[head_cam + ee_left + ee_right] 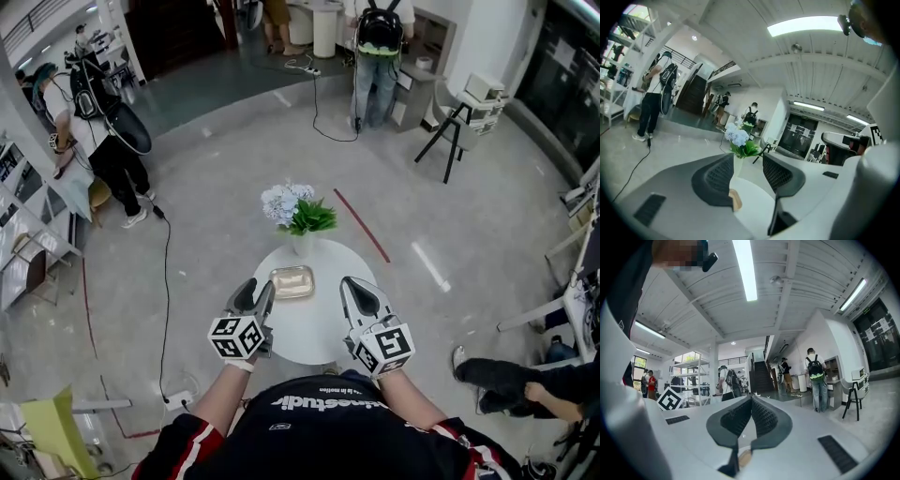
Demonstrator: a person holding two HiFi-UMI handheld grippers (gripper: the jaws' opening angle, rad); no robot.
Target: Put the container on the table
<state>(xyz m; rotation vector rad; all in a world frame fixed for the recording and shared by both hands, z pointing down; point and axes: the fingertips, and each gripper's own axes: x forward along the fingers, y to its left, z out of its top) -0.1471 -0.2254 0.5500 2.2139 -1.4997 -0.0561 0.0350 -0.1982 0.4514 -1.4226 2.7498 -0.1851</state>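
A round white table (311, 326) bears a shallow rectangular container (292, 281) near its far-left side and a flower vase (300, 245) at its far edge.

The container (292, 281) lies on the round white bench (314, 339). A flower vase (300, 242) stands at its far edge. The left tool (255, 291) and right tool (360, 289) flank the container.

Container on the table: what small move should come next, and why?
Probably just withdraw: the container already lies flat on the table, the left gripper has its fingers apart with nothing gripped, and the right gripper is shut on nothing.
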